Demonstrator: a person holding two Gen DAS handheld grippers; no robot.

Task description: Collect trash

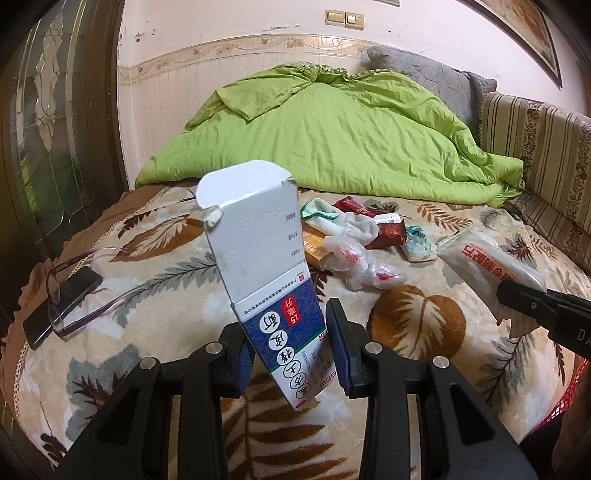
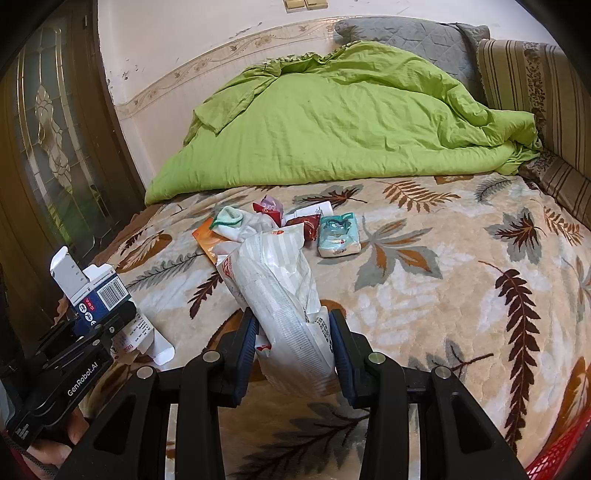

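Bedspread [image 2: 424, 295] fills most of both views, a leaf-print blanket with a green quilt [image 2: 332, 122] heaped at its far end and a grey pillow [image 2: 406, 33] behind that. A red mesh basket [image 2: 554, 461] shows only as a corner at the lower right edge; I take it for the trash bin, though its contents are out of sight, so how much has been binned cannot be told.

Two pieces are lifted off the bed, neither yet dropped anywhere. The right gripper [image 2: 293, 350] is closed on a crumpled white plastic bag [image 2: 280, 295], which stands up between its blue pads. The left gripper [image 1: 291, 350] is clamped on a blue-and-white box [image 1: 266, 277], open flap uppermost, tilted slightly left, held above the blanket.

Left on the bed, mid-blanket, is a loose cluster: a white sock [image 1: 332, 221] with a green cuff, which is probably laundry and not trash; an orange packet [image 2: 207, 240] partly under it; a clear wrapper [image 1: 354, 262] with red print; red wrappers [image 2: 306, 221]; a small white tube [image 2: 312, 210]; and a teal tissue pack [image 2: 338, 236] just beside them. Glasses [image 1: 62, 295] and a dark phone [image 1: 59, 306] lie well apart at the left edge and look like keepers.

By my reckoning the job is early to middling: two items in hand, several still to fetch.
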